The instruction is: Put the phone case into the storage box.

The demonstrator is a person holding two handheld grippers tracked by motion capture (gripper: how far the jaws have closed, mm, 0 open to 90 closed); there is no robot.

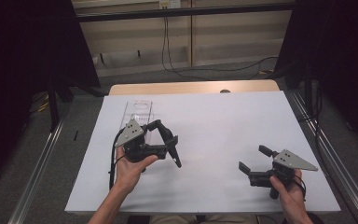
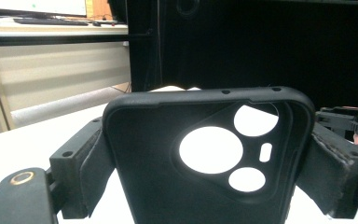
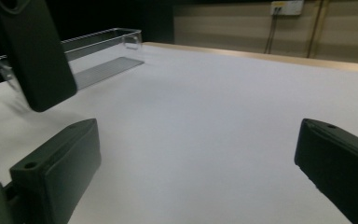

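Observation:
A black phone case [image 2: 168,158] with round camera cut-outs is clamped edge to edge between the jaws of my left gripper [image 1: 165,140], which holds it above the white table cover [image 1: 223,121]. The same phone case [image 1: 172,148] hangs tilted in the high view, and its back [image 3: 37,56] shows at the upper left of the right gripper view. My right gripper [image 1: 252,159] rests low at the front right, its jaws wide apart with nothing between them. Its fingers [image 3: 58,172] frame bare white surface.
A clear plastic tray [image 1: 137,114] lies on the table behind the left gripper; the same tray [image 3: 98,51] shows at the far left in the right gripper view. Bare wood table edge [image 1: 191,87] runs along the far side. Cables [image 1: 177,65] trail on the floor beyond.

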